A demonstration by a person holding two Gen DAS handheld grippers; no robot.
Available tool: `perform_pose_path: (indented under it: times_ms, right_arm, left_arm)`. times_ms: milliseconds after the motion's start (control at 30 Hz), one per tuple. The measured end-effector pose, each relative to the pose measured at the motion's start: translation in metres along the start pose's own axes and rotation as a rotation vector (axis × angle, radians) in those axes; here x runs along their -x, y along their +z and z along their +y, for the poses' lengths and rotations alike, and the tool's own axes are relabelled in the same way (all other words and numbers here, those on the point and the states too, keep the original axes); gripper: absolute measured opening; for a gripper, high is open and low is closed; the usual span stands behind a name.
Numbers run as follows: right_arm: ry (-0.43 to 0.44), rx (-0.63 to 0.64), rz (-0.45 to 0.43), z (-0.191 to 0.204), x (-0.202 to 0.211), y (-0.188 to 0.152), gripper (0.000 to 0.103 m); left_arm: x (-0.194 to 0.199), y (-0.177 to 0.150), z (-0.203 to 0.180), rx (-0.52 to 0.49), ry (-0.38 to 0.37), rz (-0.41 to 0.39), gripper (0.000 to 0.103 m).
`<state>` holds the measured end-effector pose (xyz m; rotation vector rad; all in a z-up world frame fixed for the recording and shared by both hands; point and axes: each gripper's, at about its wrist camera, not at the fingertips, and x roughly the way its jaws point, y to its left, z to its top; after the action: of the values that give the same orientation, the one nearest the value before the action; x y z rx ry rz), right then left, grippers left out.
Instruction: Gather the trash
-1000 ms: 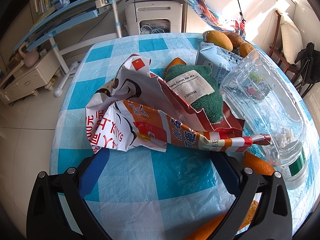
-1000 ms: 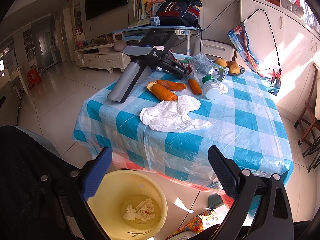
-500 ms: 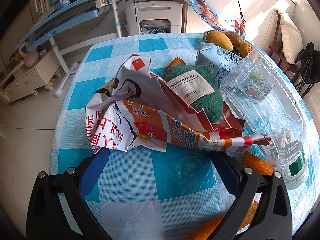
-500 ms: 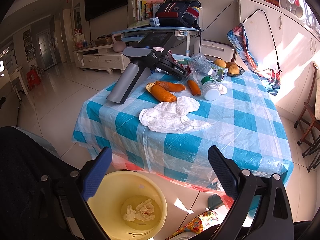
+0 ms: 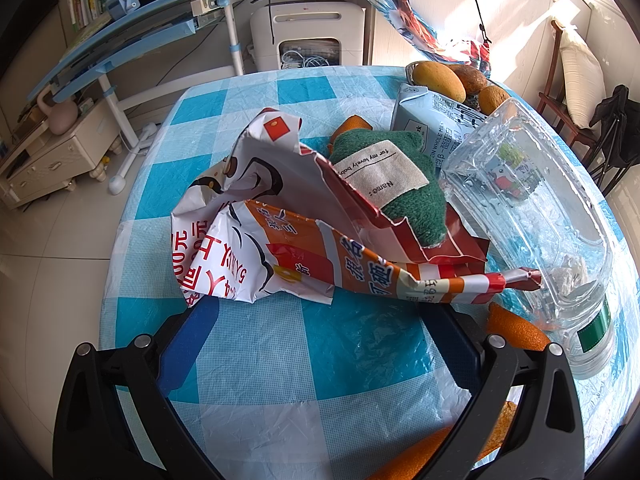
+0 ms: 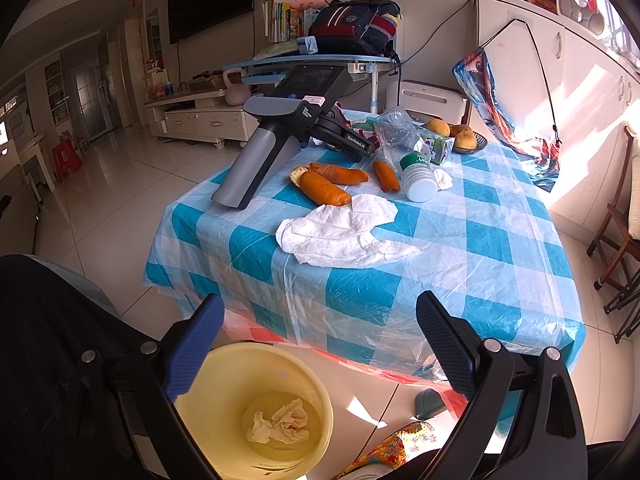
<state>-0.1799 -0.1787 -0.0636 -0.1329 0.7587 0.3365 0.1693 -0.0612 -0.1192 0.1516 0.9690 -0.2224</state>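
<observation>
Only the right wrist view takes in the round yellow plastic bin [image 6: 256,408] on the floor below the surface's near edge, a crumpled wad of tissue [image 6: 280,424] lying in its bottom, and the flat white crumpled tissue sheet [image 6: 340,232] spread on the blue-and-white checked plastic tablecloth [image 6: 480,248] beside the orange peels [image 6: 324,186]. The left wrist view alone shows, close up, the torn orange, red and white printed snack wrapper [image 5: 288,256] lying on the surface, a green plush toy [image 5: 400,180] resting against it and a clear plastic bottle [image 5: 532,216] on its side to the right. The left gripper [image 5: 320,344] sits low over the cloth, spread wide, the wrapper's edge over its tips, holding nothing. The right gripper [image 6: 320,336] hangs wide open above the bin, empty.
</observation>
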Motion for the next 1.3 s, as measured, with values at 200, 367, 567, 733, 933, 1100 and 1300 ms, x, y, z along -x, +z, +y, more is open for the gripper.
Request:
perform_pose_path:
  times_ms: [200,367,567,733,933,1100,1300]
  right_arm:
    - [0.0,0.0,-0.001,-0.0002,0.0001,-0.0005,0.093]
    - [0.0,0.001,-0.001,-0.0003,0.0001,-0.0005,0.093]
    - [0.0,-0.001,-0.002,-0.0006,0.0002,-0.0002,0.093]
    - [0.001,0.001,-0.002,-0.0005,0.0004,-0.0009,0.093]
    - [0.001,-0.001,-0.003,-0.0008,0.0004,-0.0014,0.093]
    - [0.001,0.0,-0.003,-0.0009,0.0007,-0.002,0.093]
    - [0.0,-0.002,-0.002,-0.0021,0.0004,-0.0012,0.093]
  left_arm:
    - [0.0,0.0,0.0,0.0,0.0,0.0,0.096]
    - [0.0,-0.0001,-0.0001,0.0,0.0,0.0,0.096]
    - [0.0,-0.0004,-0.0001,0.0,0.0,0.0,0.096]
    - [0.0001,0.0001,-0.0001,0.0,0.0,0.0,0.096]
    - [0.0001,-0.0002,-0.0001,0.0,0.0,0.0,0.096]
    - [0.0001,0.0001,-0.0001,0.0,0.0,0.0,0.096]
    - [0.0001,-0.0003,-0.0002,0.0,0.0,0.0,0.096]
